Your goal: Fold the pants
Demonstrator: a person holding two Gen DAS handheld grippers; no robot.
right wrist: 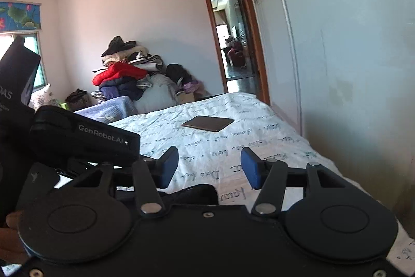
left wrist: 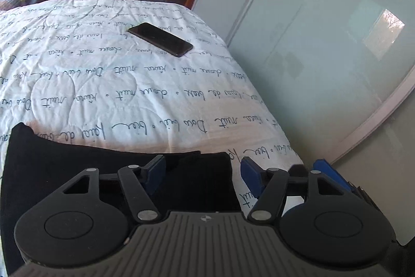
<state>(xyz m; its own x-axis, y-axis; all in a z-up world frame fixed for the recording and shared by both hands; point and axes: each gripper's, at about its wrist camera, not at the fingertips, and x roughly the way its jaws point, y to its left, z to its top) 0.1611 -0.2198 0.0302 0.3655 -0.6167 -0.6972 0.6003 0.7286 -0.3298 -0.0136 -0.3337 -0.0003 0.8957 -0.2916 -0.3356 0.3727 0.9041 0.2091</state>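
The black pants (left wrist: 77, 162) lie folded flat on the white quilt (left wrist: 103, 85) at the near edge of the bed. In the left wrist view my left gripper (left wrist: 202, 171) stands open just above their right end; the blue pads (left wrist: 155, 170) touch nothing. My right gripper (right wrist: 209, 168) is open too, hovering over the quilt (right wrist: 259, 142) with nothing between its pads. A small bulge of the black pants (right wrist: 197, 192) shows just under it. The left device's black housing (right wrist: 83, 139) fills the left of the right wrist view.
A dark phone (left wrist: 160, 39) (right wrist: 207, 123) lies on the quilt further up the bed. A pale sliding wardrobe door (left wrist: 311, 43) runs close along the bed's right side. A clothes pile (right wrist: 124, 74) sits in the far corner beside an open doorway (right wrist: 233, 43).
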